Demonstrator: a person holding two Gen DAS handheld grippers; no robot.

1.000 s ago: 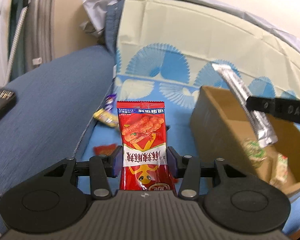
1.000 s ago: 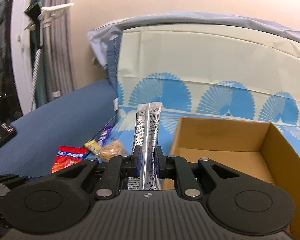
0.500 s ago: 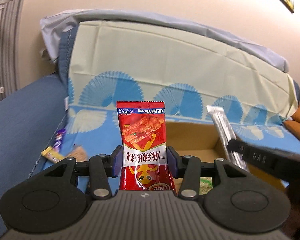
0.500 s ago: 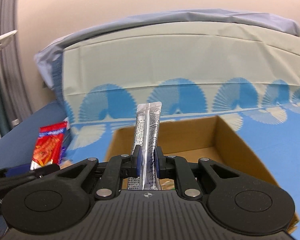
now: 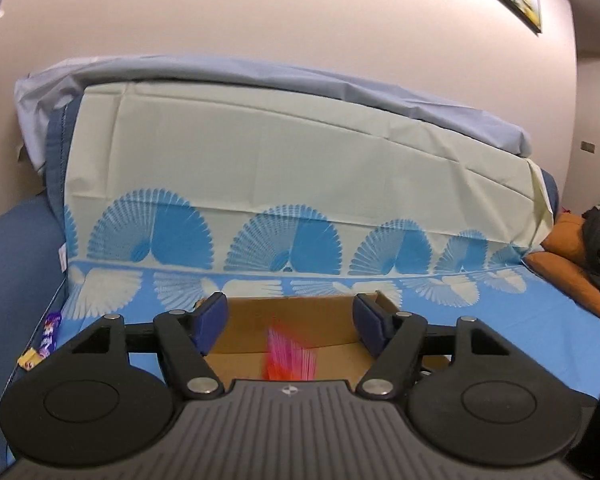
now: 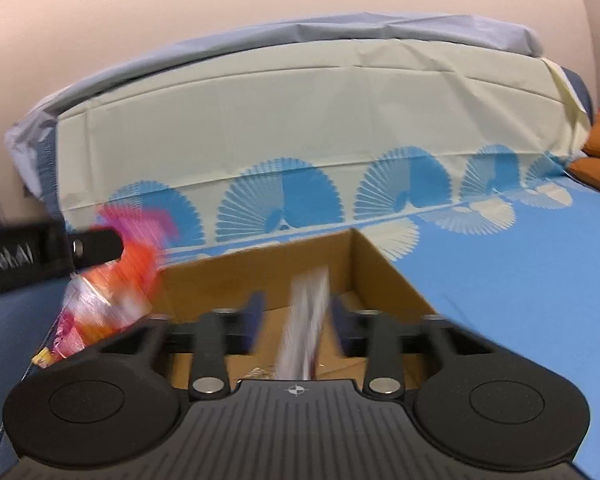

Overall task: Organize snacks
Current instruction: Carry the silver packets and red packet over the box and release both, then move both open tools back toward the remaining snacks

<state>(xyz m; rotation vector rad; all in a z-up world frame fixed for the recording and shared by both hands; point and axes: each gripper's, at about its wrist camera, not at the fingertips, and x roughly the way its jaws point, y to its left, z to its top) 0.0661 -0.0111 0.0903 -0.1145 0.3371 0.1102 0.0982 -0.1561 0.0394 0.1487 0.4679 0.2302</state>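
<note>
Snacks mid-release, both blurred. On my left wrist view, the left hand-held gripper has just been opening; the red packet is between its parted pads, untouched, over the cardboard box. Only the right view shows the silver stick pack loose between the right hand-held gripper, also just opening, pads apart. Box contents mostly hidden behind gripper bodies.

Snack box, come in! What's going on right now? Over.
Both grippers, left and right, just opened. Red packet and silver stick dropping blurred into cardboard box. Nothing in the way.
</note>
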